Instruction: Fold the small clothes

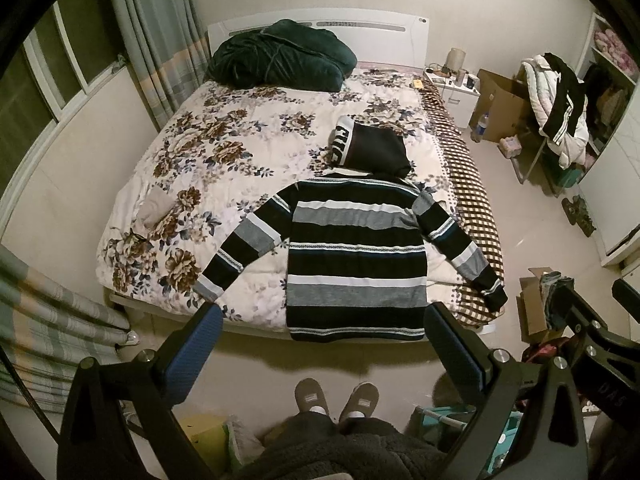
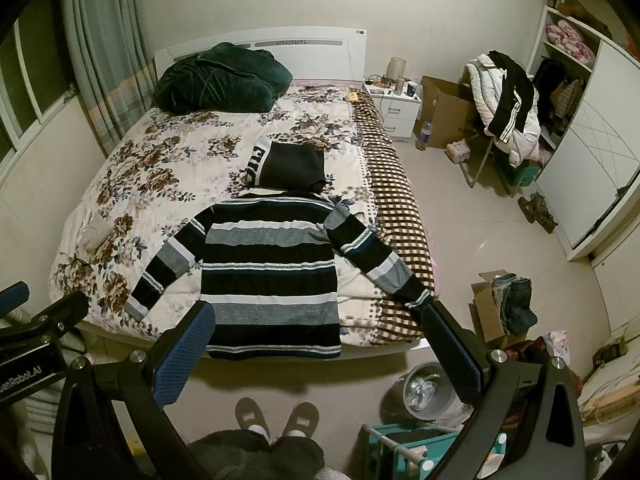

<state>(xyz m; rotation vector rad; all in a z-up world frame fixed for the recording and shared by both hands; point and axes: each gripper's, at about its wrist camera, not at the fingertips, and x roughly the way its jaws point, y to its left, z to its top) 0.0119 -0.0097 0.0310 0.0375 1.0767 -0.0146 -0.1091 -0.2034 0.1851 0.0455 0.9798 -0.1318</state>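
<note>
From the left wrist camera we look down on a bed (image 1: 132,184) with a floral cover, and much of the lower frame is blocked by the left gripper (image 1: 324,344) itself, whose blue-padded fingers stand wide apart with nothing between them. Below them the person's slippers (image 1: 336,400) show, the legs cut off by a dark fleece garment. The striped sweater (image 1: 356,256) lies flat on the near part of the bed, sleeves spread to both sides, its hem hanging just over the bed edge. Its bands run black, grey and white. A folded black garment (image 1: 372,152) with white lettering we cannot read fully lies at the sweater's collar. At the right edge part of the right gripper (image 1: 588,320) enters; from here we cannot tell how its jaws stand.

From the right wrist camera the right gripper (image 2: 320,348) is likewise spread open and empty, its right finger covering the sweater's (image 2: 272,272) right cuff. This view alone shows a bin (image 2: 424,392) on the floor and more of the wardrobe (image 2: 600,152). The left gripper's (image 2: 24,312) tip peeks in at the left edge.
</note>
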